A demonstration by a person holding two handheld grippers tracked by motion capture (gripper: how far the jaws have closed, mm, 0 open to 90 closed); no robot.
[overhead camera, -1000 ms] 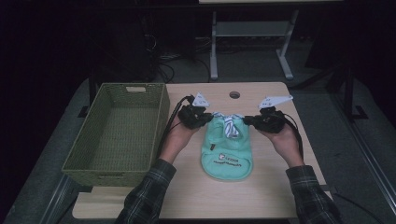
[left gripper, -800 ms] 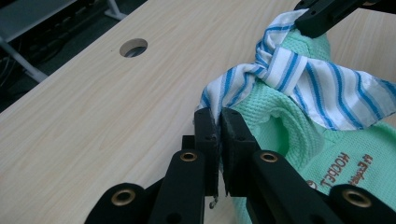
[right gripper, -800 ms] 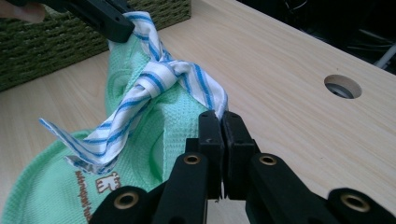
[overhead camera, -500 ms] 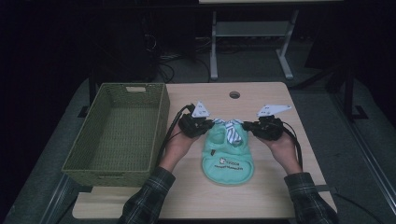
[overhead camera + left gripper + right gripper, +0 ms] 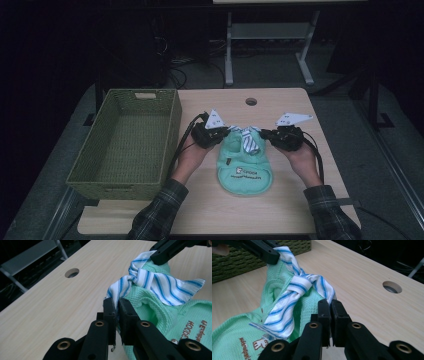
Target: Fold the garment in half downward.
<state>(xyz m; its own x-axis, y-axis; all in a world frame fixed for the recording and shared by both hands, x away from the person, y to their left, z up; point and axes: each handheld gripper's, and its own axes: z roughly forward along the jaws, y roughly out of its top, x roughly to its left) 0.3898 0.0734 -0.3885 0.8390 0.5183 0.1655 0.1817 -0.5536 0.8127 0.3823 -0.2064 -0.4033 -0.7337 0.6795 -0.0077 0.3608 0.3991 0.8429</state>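
A small mint-green garment (image 5: pixel 245 172) with printed lettering lies flat on the table, and a blue-and-white striped tie (image 5: pixel 248 140) is knotted at its top. My left gripper (image 5: pixel 222 136) is shut on the tie's left end, with the striped cloth (image 5: pixel 155 282) pinched between its pads (image 5: pixel 117 302). My right gripper (image 5: pixel 265 135) is shut on the tie's right end (image 5: pixel 294 287), and its jaws (image 5: pixel 330 303) are closed over a fold of the striped fabric. The two grippers face each other across the garment's neck, which is lifted a little off the wood.
A woven green basket (image 5: pixel 125 142) stands empty at the table's left side, close to the left hand. A round cable hole (image 5: pixel 251 101) is in the tabletop (image 5: pixel 300 200) beyond the garment. A metal stand (image 5: pixel 270 45) is on the floor behind.
Both hands have drifted slightly toward the person's side, taking the garment's top with them. Both grips look unchanged.
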